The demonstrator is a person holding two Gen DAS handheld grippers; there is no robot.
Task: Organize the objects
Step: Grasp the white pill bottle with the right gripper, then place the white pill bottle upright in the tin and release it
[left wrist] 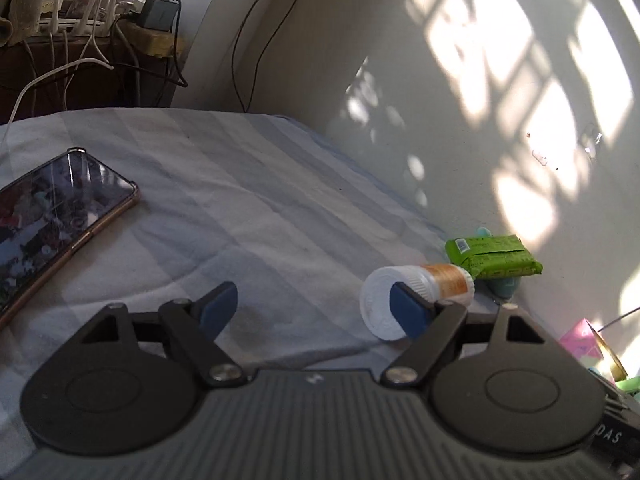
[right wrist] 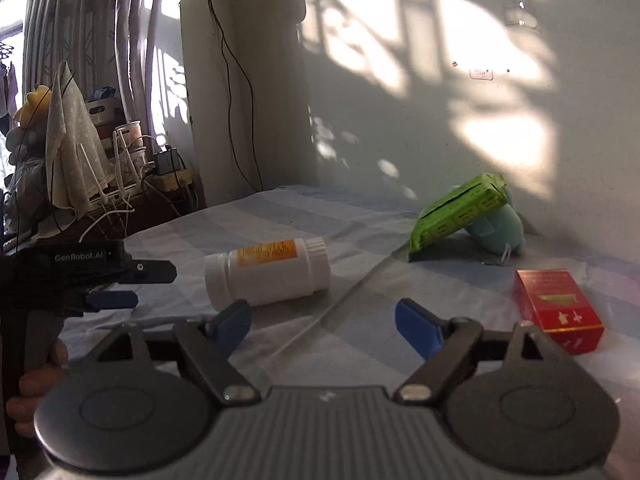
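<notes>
Left tongs (left wrist: 316, 308) and right tongs (right wrist: 324, 320) apart, empty, angled down over bed (right wrist: 360, 216), white bottle (right wrist: 268, 272) on its side.

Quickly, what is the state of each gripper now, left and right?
Left gripper: open, holding nothing; the white bottle lies behind its right finger.
Right gripper: open, holding nothing.

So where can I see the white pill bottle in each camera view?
Left wrist view: white pill bottle lies lower right, cap toward the camera, partly behind a gripper finger.
Right wrist view: it lies centre-left on the bed.
Shared landmark: the green packet by the wall.
</notes>
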